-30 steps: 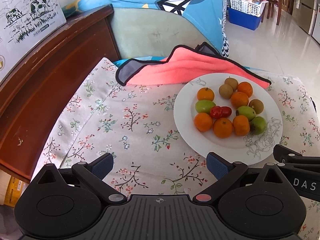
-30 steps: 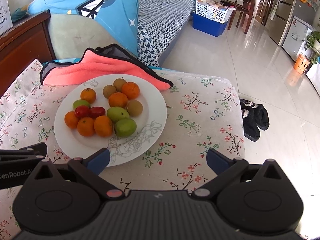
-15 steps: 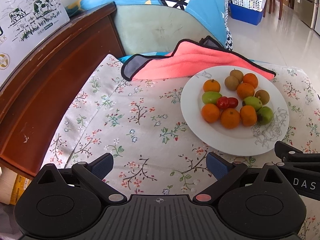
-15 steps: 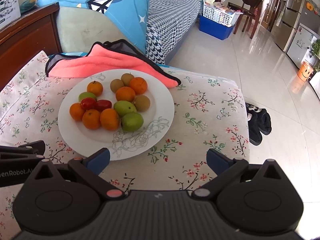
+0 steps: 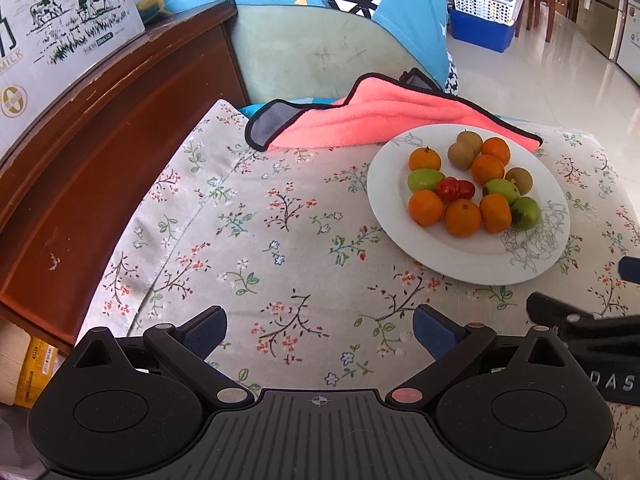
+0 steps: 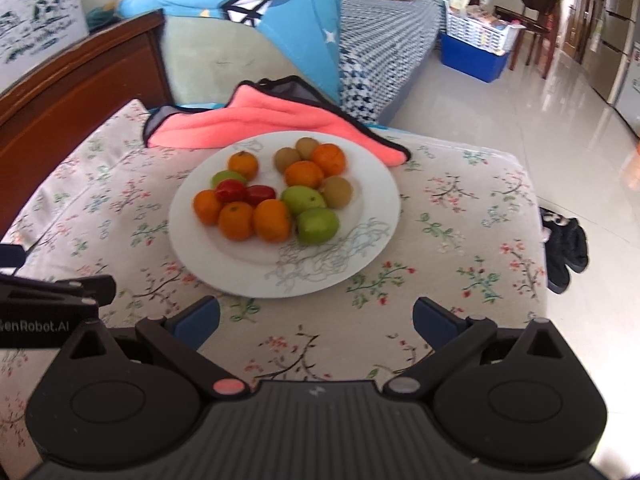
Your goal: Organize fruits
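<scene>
Both jaws spread wide, empty: left gripper (image 5: 320, 328) and right gripper (image 6: 316, 316) hover over the floral cloth (image 5: 256, 224), short of the white plate (image 6: 372, 236). All fruit sits on that plate, kinds mixed: oranges (image 6: 272, 220), green fruits (image 6: 316, 224), brown ones (image 6: 336, 192), two red ones (image 6: 246, 194). That fits either a gathered or an unsorted pile. Versus 1 s ago: both cameras pulled back and swung, plate sits further off in both views; fruit unchanged.
</scene>
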